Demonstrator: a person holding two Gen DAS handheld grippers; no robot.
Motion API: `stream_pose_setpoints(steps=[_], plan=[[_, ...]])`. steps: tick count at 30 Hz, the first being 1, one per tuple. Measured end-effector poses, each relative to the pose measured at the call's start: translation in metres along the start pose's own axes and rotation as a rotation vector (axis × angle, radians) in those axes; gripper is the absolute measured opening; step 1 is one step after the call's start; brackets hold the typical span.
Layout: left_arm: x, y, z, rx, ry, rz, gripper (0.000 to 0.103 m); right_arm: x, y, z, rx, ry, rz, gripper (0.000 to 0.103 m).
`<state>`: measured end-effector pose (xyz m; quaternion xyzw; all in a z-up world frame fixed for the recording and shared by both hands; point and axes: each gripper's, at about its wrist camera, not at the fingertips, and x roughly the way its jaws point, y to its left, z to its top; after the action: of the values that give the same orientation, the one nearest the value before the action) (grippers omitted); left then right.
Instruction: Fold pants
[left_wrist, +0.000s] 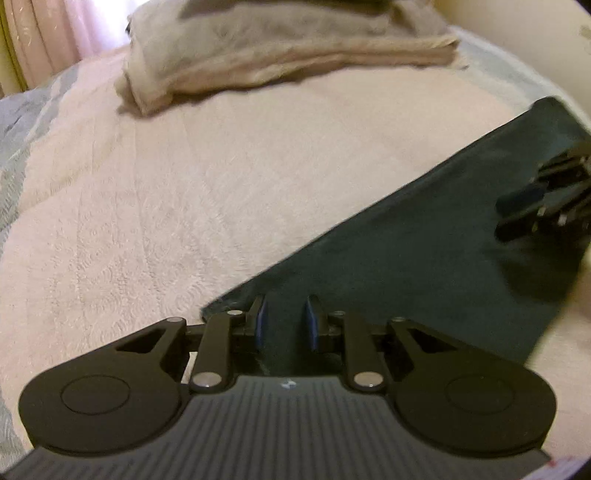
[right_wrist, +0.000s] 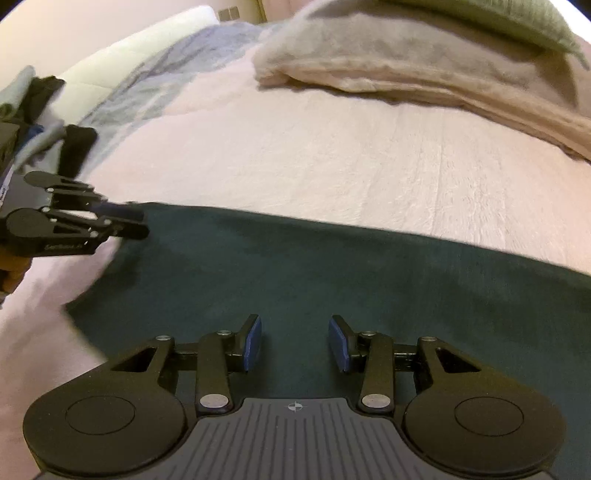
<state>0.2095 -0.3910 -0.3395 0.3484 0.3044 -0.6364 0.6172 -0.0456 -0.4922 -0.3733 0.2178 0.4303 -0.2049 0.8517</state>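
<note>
One pants (right_wrist: 332, 266), dark teal, flat along the bed's (right_wrist: 295, 158) near edge. One folded beige blanket (right_wrist: 406, 62) at the far edge; one clothes pile (right_wrist: 40, 110) at the left edge. Left gripper (left_wrist: 286, 325): parted narrowly over the pants' end, clamp uncertain. Right gripper (right_wrist: 295, 341): released, above the pants.
</note>
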Motion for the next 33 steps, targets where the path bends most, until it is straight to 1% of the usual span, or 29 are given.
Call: stream_pose_setpoints(steps=[1,2,3,4,7,8,9,10,11,12,15,18,20,22,23,25,27,28,29,30,32,33], plan=[[0.009,0.005,0.000,-0.012,0.006,0.000,0.018,0.012,-0.013,0.005,0.014,0.010,0.003,0.038],[0.016,0.011,-0.001,-0.025,0.011,-0.001,0.013,0.020,-0.022,0.011,0.030,0.007,-0.001,0.038],[0.018,0.014,-0.001,-0.037,0.011,0.001,0.010,0.026,-0.031,0.016,0.047,-0.007,0.000,0.037],[0.017,0.017,-0.001,-0.053,0.012,-0.001,0.009,0.029,-0.043,0.021,0.071,-0.033,-0.006,0.037],[0.008,0.019,0.001,-0.061,0.019,0.020,0.007,0.024,-0.062,0.027,0.151,-0.083,-0.031,0.038],[0.001,0.019,0.002,-0.061,0.020,0.034,0.008,0.019,-0.061,0.027,0.162,-0.090,-0.074,0.038],[-0.006,0.020,0.003,-0.060,0.024,0.056,0.011,0.012,-0.057,0.026,0.160,-0.084,-0.113,0.038],[-0.015,0.021,0.003,-0.056,0.028,0.074,0.015,0.007,-0.051,0.025,0.154,-0.080,-0.120,0.038],[-0.024,0.022,0.002,-0.053,0.031,0.102,0.029,-0.002,-0.041,0.022,0.140,-0.084,-0.099,0.038],[-0.034,0.024,0.001,-0.048,0.029,0.119,0.033,-0.008,-0.028,0.019,0.112,-0.086,-0.075,0.038],[-0.057,0.029,-0.006,0.010,0.045,0.134,0.034,-0.020,0.034,-0.001,-0.067,-0.076,0.001,0.038],[-0.075,0.032,-0.020,0.110,0.065,0.129,0.038,-0.017,0.108,-0.027,-0.285,-0.045,0.090,0.038],[-0.083,0.035,-0.033,0.195,0.071,0.119,0.040,-0.010,0.158,-0.045,-0.474,-0.044,0.114,0.038],[-0.088,0.038,-0.046,0.282,0.067,0.093,0.043,0.001,0.196,-0.054,-0.600,-0.058,0.103,0.038],[-0.089,0.041,-0.053,0.325,0.063,0.079,0.044,0.011,0.215,-0.059,-0.655,-0.057,0.082,0.038],[-0.086,0.048,-0.065,0.380,0.058,0.036,0.044,0.031,0.239,-0.070,-0.734,-0.034,0.033,0.038],[-0.084,0.054,-0.075,0.431,0.057,0.002,0.045,0.057,0.261,-0.079,-0.815,0.001,-0.048,0.038],[-0.084,0.058,-0.079,0.451,0.045,-0.015,0.046,0.065,0.266,-0.087,-0.865,0.004,-0.086,0.039],[-0.084,0.062,-0.083,0.466,0.030,-0.033,0.048,0.072,0.272,-0.094,-0.933,-0.011,-0.148,0.039],[-0.083,0.065,-0.085,0.476,0.020,-0.049,0.051,0.076,0.276,-0.101,-0.982,-0.020,-0.192,0.039],[-0.083,0.071,-0.090,0.510,-0.010,-0.074,0.055,0.087,0.282,-0.109,-1.078,-0.028,-0.270,0.039],[-0.082,0.072,-0.092,0.532,-0.025,-0.081,0.055,0.091,0.283,-0.112,-1.110,-0.031,-0.292,0.039]])
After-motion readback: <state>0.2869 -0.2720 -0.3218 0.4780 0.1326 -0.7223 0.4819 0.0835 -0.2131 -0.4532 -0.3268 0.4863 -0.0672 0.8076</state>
